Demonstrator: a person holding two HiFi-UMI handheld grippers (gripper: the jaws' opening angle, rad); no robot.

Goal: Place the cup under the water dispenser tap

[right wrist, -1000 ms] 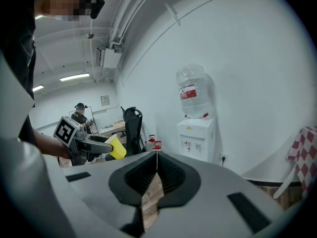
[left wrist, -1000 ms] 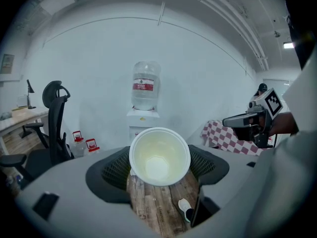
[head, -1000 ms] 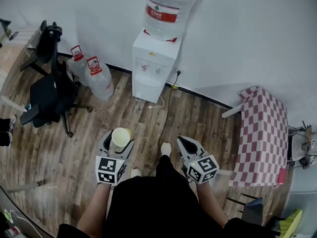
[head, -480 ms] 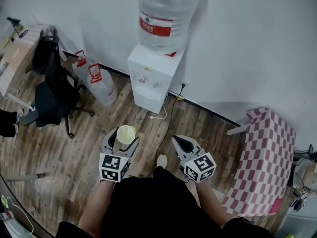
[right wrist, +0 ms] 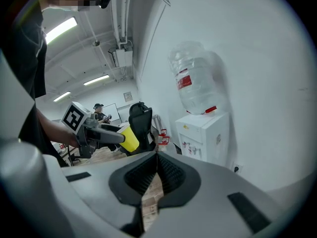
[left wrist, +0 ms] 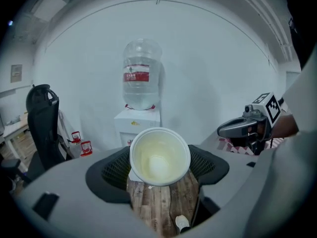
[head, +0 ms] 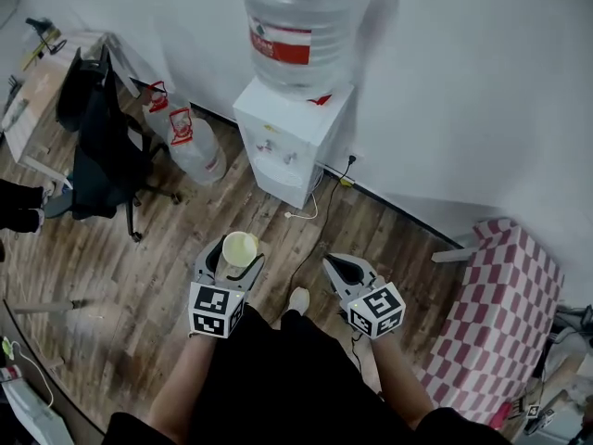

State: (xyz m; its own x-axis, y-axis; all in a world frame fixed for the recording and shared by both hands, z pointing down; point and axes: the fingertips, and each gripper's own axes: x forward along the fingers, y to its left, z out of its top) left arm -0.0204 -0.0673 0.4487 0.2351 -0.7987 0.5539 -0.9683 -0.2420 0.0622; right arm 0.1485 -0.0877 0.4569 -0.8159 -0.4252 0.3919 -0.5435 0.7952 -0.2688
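Currently your left hand-held gripper point(head: 233, 259) is gripping the yellow cup point(head: 240, 247) upright, well short of the water dispenser point(head: 292, 142) ahead; your right hand-held gripper point(head: 343, 269) is hanging closed and empty.

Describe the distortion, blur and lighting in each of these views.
Head view: wide-angle bend, and the water bottle at the top edge looks smeared. Left gripper view: strong fisheye with dark corners; the cup is sharp and evenly lit. Right gripper view: fisheye, tilted so the water dispenser leans; the ceiling lights glare.
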